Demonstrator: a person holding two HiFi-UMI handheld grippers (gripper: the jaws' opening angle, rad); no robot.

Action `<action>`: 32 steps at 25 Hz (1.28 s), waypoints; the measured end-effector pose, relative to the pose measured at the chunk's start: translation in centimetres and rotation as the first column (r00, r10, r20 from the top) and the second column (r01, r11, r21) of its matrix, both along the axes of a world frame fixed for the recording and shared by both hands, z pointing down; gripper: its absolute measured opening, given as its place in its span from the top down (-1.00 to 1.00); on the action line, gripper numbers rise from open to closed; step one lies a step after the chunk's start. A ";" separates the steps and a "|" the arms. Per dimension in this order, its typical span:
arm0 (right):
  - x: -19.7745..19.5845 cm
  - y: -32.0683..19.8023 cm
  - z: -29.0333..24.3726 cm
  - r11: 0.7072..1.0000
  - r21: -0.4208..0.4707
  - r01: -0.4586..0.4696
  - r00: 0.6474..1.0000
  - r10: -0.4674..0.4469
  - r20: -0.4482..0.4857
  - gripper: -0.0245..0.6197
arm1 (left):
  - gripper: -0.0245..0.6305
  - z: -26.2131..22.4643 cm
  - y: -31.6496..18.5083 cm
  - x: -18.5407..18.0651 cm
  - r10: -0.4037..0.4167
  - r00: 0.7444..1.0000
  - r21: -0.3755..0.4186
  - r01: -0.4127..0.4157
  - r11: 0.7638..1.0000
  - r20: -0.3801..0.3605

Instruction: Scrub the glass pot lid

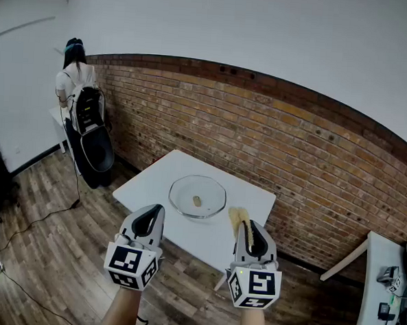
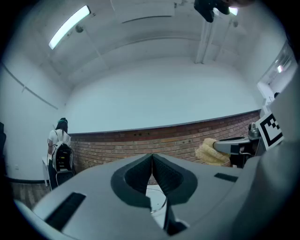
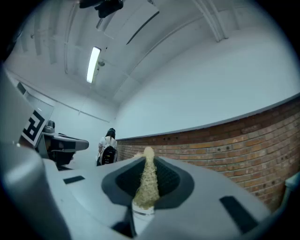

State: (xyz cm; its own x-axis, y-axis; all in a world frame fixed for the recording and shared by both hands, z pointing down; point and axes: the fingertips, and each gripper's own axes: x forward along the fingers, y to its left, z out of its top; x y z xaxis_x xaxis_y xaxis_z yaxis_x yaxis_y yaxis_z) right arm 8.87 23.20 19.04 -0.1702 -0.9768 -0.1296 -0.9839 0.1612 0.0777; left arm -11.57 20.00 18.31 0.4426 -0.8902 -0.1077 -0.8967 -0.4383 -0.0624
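Noted lid [image 1: 197,196] flat on table [image 1: 154,183], well ahead of both hand-held grippers. Found left hand-held gripper [image 1: 147,224] with jaws together, nothing between; right hand-held gripper [image 1: 249,238] clamped on scrubber [image 1: 240,219]. Judged risk: unsteadied lid sliding off table under scrubbing. Read no brand or writing; only marker squares.

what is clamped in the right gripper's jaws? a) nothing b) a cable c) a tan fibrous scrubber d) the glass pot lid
c: the right gripper view shows the right gripper with its jaws shut on a tan fibrous scrubber, while the glass pot lid lies apart on the table.
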 end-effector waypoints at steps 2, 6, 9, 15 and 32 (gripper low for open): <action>0.0 0.1 0.1 1.000 0.000 0.002 1.000 -0.002 -0.005 0.75 | 0.89 0.1 0.2 -0.1 -0.001 1.000 0.002 0.001 1.000 0.008; 0.4 0.1 0.1 1.000 0.002 -0.002 1.000 0.002 -0.010 0.75 | 0.89 0.2 0.2 -0.2 -0.003 1.000 0.000 0.003 1.000 0.012; 0.4 0.0 0.0 1.000 0.004 -0.004 1.000 0.004 -0.011 0.75 | 0.89 0.3 0.1 -0.3 -0.003 1.000 -0.004 0.003 1.000 0.010; 0.7 0.0 0.3 1.000 0.006 0.004 1.000 -0.004 0.001 0.75 | 0.89 0.5 0.0 0.1 0.002 1.000 -0.014 -0.002 1.000 0.012; 5.8 0.3 1.3 0.999 0.017 0.028 0.999 -0.029 0.041 0.74 | 0.89 1.4 0.4 5.2 -0.019 0.999 -0.037 0.020 0.999 0.043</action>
